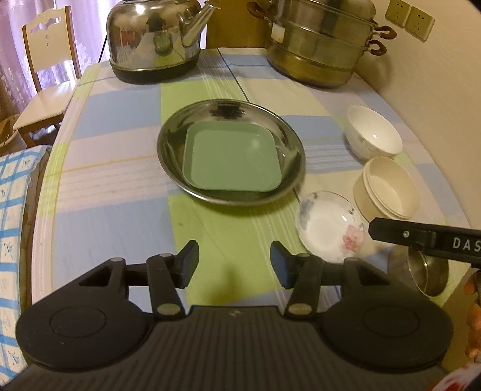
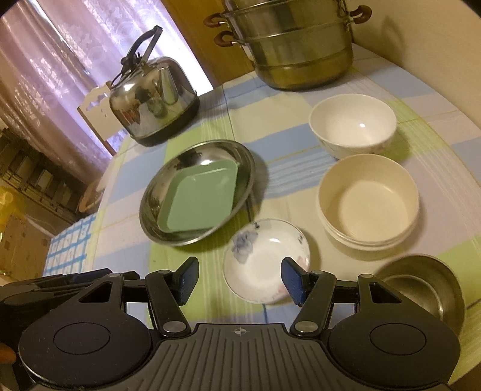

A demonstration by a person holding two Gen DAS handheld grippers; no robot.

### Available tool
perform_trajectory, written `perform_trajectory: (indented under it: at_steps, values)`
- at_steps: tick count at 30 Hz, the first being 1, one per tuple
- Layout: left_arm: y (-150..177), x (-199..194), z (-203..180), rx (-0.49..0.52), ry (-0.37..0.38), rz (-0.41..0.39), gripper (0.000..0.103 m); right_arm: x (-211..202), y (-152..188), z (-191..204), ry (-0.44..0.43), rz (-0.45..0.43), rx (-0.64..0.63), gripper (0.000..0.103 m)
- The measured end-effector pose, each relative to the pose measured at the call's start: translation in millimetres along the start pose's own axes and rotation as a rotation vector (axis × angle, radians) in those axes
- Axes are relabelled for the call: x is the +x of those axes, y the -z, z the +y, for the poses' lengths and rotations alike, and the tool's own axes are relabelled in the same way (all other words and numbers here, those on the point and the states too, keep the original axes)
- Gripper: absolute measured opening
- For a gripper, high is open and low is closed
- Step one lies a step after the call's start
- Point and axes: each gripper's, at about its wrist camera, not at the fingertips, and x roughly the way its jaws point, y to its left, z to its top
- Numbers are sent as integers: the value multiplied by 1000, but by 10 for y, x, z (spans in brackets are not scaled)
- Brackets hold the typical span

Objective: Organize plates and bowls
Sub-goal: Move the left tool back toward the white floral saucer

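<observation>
A checked cloth in pale blue, green and lilac covers the desk (image 1: 126, 180), which stands against a cream wall with two wall sockets (image 1: 409, 16) at far right. A white chair (image 1: 45, 75) and mauve curtains (image 2: 60, 60) lie beyond its far left edge.

At the far end stand a steel kettle (image 1: 153, 42) on the left and a stacked steel steamer pot (image 1: 318, 45) on the right. In the middle sits a round steel plate (image 1: 231, 153) with a green square plate (image 1: 231, 161) lying inside it.

Along the right side, from far to near, sit a white bowl (image 1: 372, 135), a stack of cream bowls (image 1: 387, 189), a small flowered white saucer (image 2: 264, 258) and a small steel bowl (image 2: 427, 288).

The left tool (image 1: 234, 264) hovers spread over bare cloth at the near edge, holding nothing. The right tool (image 2: 239, 279) is also spread and empty, with the saucer just beyond its right finger.
</observation>
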Motion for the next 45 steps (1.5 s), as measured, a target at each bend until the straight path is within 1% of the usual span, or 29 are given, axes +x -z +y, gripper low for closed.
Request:
perform_trajectory:
  at_steps: [9, 19, 32, 37, 45]
  values:
    - [169, -7, -184, -10, -11, 32, 51, -14, 153, -58, 55, 63, -66, 61]
    - [268, 2, -330, -5, -7, 51, 51, 8, 214, -128, 71, 113, -88, 61]
    - [280, 50, -473, 23, 16, 56, 51, -8, 238, -149, 52, 125, -88, 61]
    - [286, 96, -478, 29, 27, 58, 51, 23, 233, -147, 58, 119, -90, 61]
    - [259, 216, -499, 59, 43, 37, 51, 158, 210, -253, 100, 93, -66, 61]
